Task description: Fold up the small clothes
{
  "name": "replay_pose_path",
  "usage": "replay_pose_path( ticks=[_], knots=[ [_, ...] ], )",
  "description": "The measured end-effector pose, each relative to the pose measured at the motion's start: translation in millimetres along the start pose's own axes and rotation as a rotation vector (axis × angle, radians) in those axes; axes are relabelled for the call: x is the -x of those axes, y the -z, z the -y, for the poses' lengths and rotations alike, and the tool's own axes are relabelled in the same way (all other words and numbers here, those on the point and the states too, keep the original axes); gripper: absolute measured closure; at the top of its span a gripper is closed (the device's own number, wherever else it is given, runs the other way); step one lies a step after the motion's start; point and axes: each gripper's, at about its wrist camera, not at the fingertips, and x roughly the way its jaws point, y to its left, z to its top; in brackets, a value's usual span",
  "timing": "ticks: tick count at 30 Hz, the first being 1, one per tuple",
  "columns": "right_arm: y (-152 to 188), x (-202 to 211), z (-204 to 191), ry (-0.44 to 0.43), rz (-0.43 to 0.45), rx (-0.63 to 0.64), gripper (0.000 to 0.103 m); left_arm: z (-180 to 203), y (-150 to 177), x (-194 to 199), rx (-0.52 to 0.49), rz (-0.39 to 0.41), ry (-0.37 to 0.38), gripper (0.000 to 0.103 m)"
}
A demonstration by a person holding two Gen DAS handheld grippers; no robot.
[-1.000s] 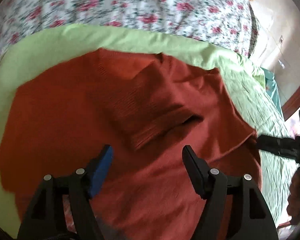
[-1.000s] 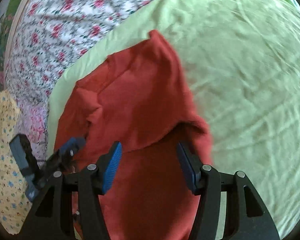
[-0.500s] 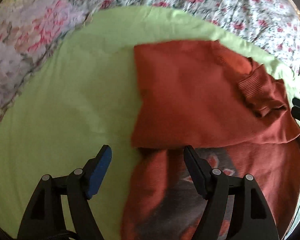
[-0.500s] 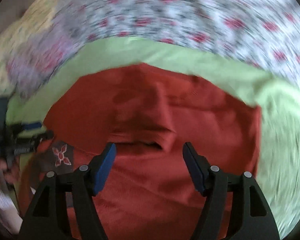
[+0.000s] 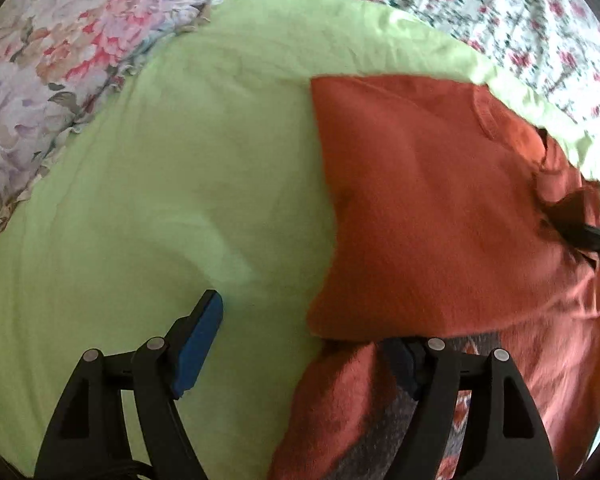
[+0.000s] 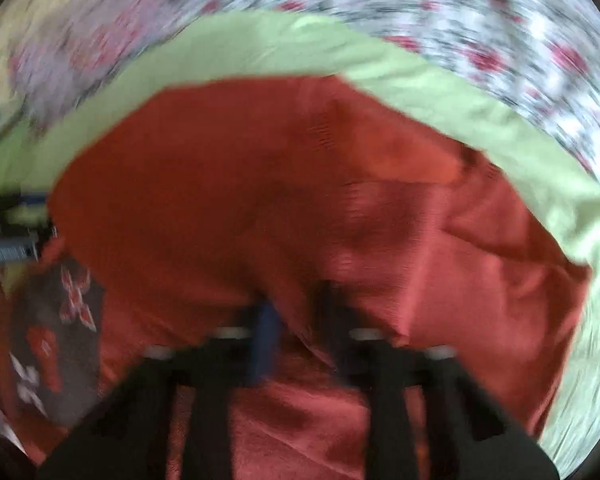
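Observation:
A rust-red knit sweater (image 5: 420,208) lies folded on a light green sheet (image 5: 160,200), with a grey patterned patch (image 6: 56,340) showing at its lower edge. My left gripper (image 5: 304,324) is open and straddles the sweater's left folded edge. Its blue-padded left finger (image 5: 198,344) is over bare sheet, and its right finger (image 5: 408,364) is tucked under the red flap. In the blurred right wrist view my right gripper (image 6: 298,320) is shut on a bunched fold of the sweater (image 6: 260,200). The right gripper's dark tip (image 5: 596,240) also shows at the left wrist view's right edge.
A white bedspread with red flowers (image 5: 520,12) lies beyond the green sheet. A pastel floral pillow (image 5: 52,80) sits at the far left. Bare green sheet spreads left of the sweater. The left gripper's body (image 6: 8,248) shows at the right wrist view's left edge.
The left gripper swung left from over the sweater's middle to its left edge. The right gripper rolled, moved over the sweater and went from open to shut on the fabric.

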Motion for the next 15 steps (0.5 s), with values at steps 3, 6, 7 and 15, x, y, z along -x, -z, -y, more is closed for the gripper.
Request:
replay_pose_path(
  ticks=[3,6,7,15],
  knots=[
    [3.3,40.9,44.8,-0.014,0.106,-0.248,0.097,-9.6,-4.6,3.3,0.053,0.015,0.0,0.026],
    [25.6,70.7,93.8,-0.051,0.19,-0.518,0.097,-17.2,-3.1,1.8,0.107,0.003,0.019,0.026],
    [38.0,74.7,109.6,-0.063,0.206,-0.606,0.097,-17.1,-3.2,0.6,0.11,0.002,0.015,0.026],
    [74.7,77.6,140.6,-0.061,0.216,-0.767,0.097,-10.6,-0.7,0.8,0.069,-0.005,-0.006,0.026]
  ],
)
